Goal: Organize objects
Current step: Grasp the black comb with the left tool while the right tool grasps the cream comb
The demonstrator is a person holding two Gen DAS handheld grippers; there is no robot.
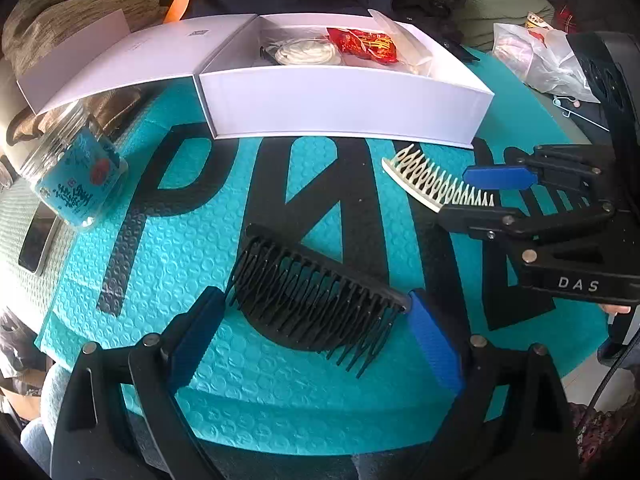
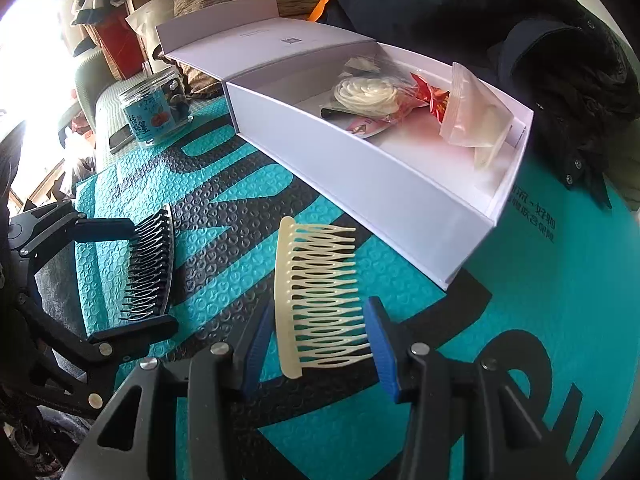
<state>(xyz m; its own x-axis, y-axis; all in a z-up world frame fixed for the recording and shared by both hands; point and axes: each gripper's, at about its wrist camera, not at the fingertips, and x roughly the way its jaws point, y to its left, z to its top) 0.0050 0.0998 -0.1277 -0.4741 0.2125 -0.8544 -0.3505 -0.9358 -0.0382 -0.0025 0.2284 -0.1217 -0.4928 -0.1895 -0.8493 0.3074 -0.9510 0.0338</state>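
my left gripper (image 1: 316, 320) has its blue fingers (image 1: 434, 340) spread wide around the black comb (image 1: 316, 300), one at each end; the right one looks to touch the comb's tip, the left stands off, so no grip. my right gripper (image 2: 320, 340) brackets the cream comb (image 2: 316, 296) at a middling gap, pads close on both sides; contact i cannot tell from here.
count: two combs, both flat on the teal mat (image 1: 224, 380). one white box (image 1: 344, 112), lid folded open to the left, near wall facing me. inside it one white rosette, one red packet, one clear bag, maybe more underneath. one jar (image 1: 76, 176) at the mat's left edge, one phone (image 1: 36, 240) beside it.
open mat lies between combs and box wall; dark clothing crowds the far side.
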